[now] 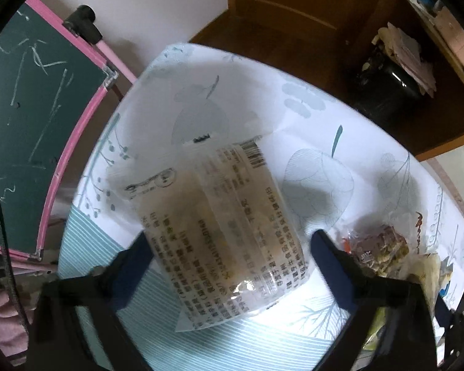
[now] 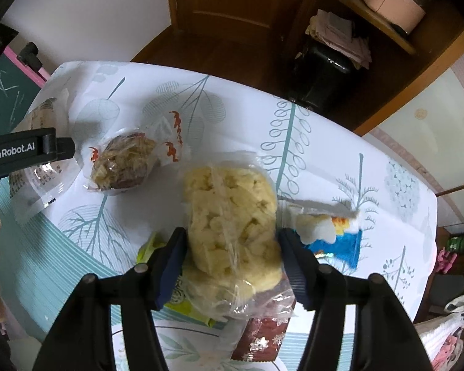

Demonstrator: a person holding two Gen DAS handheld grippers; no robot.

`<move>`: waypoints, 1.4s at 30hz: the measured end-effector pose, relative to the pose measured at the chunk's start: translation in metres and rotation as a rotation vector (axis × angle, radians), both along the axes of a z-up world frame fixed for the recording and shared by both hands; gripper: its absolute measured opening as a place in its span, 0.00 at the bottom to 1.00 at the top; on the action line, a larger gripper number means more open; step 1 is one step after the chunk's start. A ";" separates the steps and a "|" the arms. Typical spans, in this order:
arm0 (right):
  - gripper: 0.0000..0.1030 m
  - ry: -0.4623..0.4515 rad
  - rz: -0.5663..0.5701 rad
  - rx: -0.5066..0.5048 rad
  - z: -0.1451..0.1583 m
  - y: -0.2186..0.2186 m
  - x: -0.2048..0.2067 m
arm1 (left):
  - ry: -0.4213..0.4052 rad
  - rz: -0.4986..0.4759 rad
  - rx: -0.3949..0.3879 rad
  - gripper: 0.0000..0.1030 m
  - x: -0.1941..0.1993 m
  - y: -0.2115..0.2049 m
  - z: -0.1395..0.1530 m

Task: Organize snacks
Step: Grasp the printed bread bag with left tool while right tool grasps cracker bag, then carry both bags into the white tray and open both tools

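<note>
On the table (image 1: 294, 117), under a leaf-printed cloth, a clear printed packet (image 1: 213, 225) is pinched between the fingers of the left gripper (image 1: 229, 247); its near end is hidden behind the fingers, and the print is blurred and cannot be read. In the right wrist view the same packet (image 2: 37, 167) is largely covered by the left gripper's arm. The right gripper (image 2: 232, 247) is closed on a yellow snack bag (image 2: 232, 216), both pads touching its sides. A second yellow bag (image 2: 213, 293) seems to lie beneath it, though the wrap makes this hard to judge. A green pack (image 2: 182, 303) is mostly hidden under the left finger, and a red pack (image 2: 263, 337) is cut off by the bags above it. A blue pack (image 2: 334, 235) lies just beside the right finger. A brown snack (image 2: 123, 160) in clear wrap rests apart, between the two grippers. A black bin (image 2: 321, 74) stands beyond the table.
</note>
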State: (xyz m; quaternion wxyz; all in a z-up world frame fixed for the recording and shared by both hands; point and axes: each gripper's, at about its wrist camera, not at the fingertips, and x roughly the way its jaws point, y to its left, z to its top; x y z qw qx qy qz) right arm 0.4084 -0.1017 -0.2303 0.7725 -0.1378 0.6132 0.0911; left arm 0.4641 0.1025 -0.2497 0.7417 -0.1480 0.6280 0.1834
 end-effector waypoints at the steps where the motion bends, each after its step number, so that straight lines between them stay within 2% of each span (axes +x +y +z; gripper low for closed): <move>1: 0.56 -0.001 0.002 -0.002 0.001 0.000 -0.002 | -0.007 -0.007 0.000 0.73 0.000 0.000 0.003; 4: 0.55 -0.019 0.008 -0.005 0.007 0.001 -0.013 | -0.016 -0.043 0.014 0.65 -0.004 -0.003 0.009; 7: 0.55 -0.062 -0.003 0.024 0.023 -0.002 -0.025 | -0.034 -0.056 -0.004 0.64 -0.014 -0.007 0.022; 10: 0.55 -0.103 -0.022 0.077 0.045 -0.008 -0.039 | -0.087 -0.103 -0.015 0.64 -0.028 -0.014 0.047; 14: 0.55 -0.164 -0.054 0.124 0.081 -0.017 -0.064 | -0.185 -0.199 -0.011 0.64 -0.060 -0.026 0.098; 20: 0.55 -0.268 -0.117 0.230 0.149 -0.040 -0.114 | -0.320 -0.344 -0.036 0.64 -0.139 -0.039 0.181; 24: 0.55 -0.339 -0.139 0.300 0.191 -0.055 -0.166 | -0.379 -0.444 -0.052 0.64 -0.205 -0.049 0.219; 26: 0.55 -0.361 -0.141 0.326 0.201 -0.059 -0.188 | -0.391 -0.488 -0.066 0.64 -0.236 -0.054 0.231; 30: 0.55 -0.388 -0.149 0.383 0.213 -0.065 -0.244 | -0.410 -0.559 -0.086 0.64 -0.298 -0.062 0.242; 35: 0.55 -0.392 -0.163 0.429 0.208 -0.071 -0.304 | -0.433 -0.619 -0.099 0.64 -0.360 -0.072 0.239; 42: 0.55 -0.375 -0.200 0.452 0.181 -0.076 -0.358 | -0.436 -0.607 -0.093 0.65 -0.402 -0.064 0.201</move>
